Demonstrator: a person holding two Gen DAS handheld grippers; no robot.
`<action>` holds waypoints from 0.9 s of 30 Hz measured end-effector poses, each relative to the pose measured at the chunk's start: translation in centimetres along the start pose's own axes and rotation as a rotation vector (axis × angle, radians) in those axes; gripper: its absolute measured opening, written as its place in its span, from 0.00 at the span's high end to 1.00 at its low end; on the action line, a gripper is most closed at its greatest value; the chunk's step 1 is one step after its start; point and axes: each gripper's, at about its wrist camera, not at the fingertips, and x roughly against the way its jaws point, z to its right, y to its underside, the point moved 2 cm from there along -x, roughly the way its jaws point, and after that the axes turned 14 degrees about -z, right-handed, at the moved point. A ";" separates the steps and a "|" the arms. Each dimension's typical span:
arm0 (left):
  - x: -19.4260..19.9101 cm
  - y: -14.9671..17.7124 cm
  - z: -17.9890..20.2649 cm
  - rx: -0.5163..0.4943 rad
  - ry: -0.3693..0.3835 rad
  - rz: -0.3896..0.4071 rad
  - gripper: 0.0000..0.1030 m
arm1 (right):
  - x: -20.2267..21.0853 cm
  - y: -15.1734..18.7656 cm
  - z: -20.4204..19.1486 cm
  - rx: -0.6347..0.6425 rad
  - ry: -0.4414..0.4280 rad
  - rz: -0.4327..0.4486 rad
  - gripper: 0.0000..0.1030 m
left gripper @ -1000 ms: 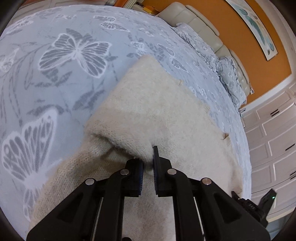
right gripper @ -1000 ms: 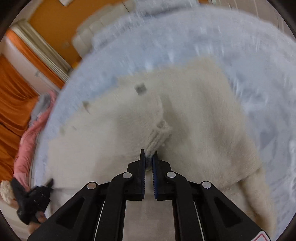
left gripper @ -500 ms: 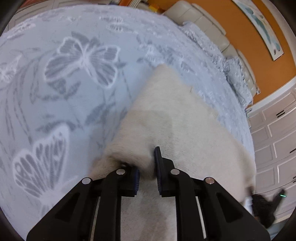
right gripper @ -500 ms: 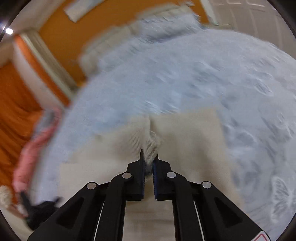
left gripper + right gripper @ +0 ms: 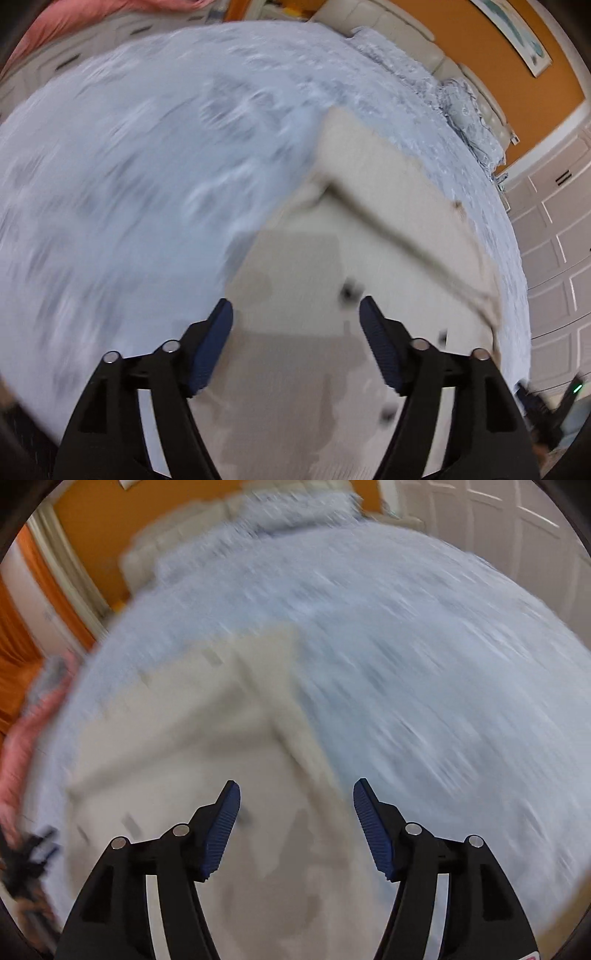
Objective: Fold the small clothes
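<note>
Cream knitted garment (image 5: 369,229) lying folded on the blue-grey butterfly-print bed (image 5: 147,166), apparently just released to settle flat; left gripper (image 5: 295,317) and right gripper (image 5: 296,801) fingers, freshly parted, wide and empty.

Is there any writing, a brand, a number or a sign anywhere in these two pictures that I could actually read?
None can be read.
Framed picture on the orange wall: painted shapes only, no words visible.
Red mark at the bottom corner of the right wrist view: cut off, unreadable.
Cream knitted garment and blue bedspread: blurred, no label legible.
</note>
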 end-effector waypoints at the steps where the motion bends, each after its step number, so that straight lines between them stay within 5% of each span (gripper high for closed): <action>1: 0.3 2.0 -1.3 0.014 -0.002 -0.031 0.31 | -0.1 2.2 1.3 -0.019 0.012 -0.040 0.39; 5: 0.3 6.3 -4.2 0.051 -0.037 -0.107 0.31 | -1.3 8.7 4.6 -0.112 -0.059 -0.181 0.39; 9: 0.4 8.5 -5.2 0.094 0.022 -0.116 0.28 | -1.5 12.3 5.6 -0.212 -0.187 -0.231 0.39; 21: -0.1 9.9 -3.7 0.068 0.042 -0.111 0.19 | -3.5 12.5 1.0 -0.155 -0.199 -0.214 0.33; 27: -1.2 9.4 -2.1 0.074 0.093 -0.123 0.24 | -4.0 11.0 -0.1 -0.197 -0.290 -0.206 0.36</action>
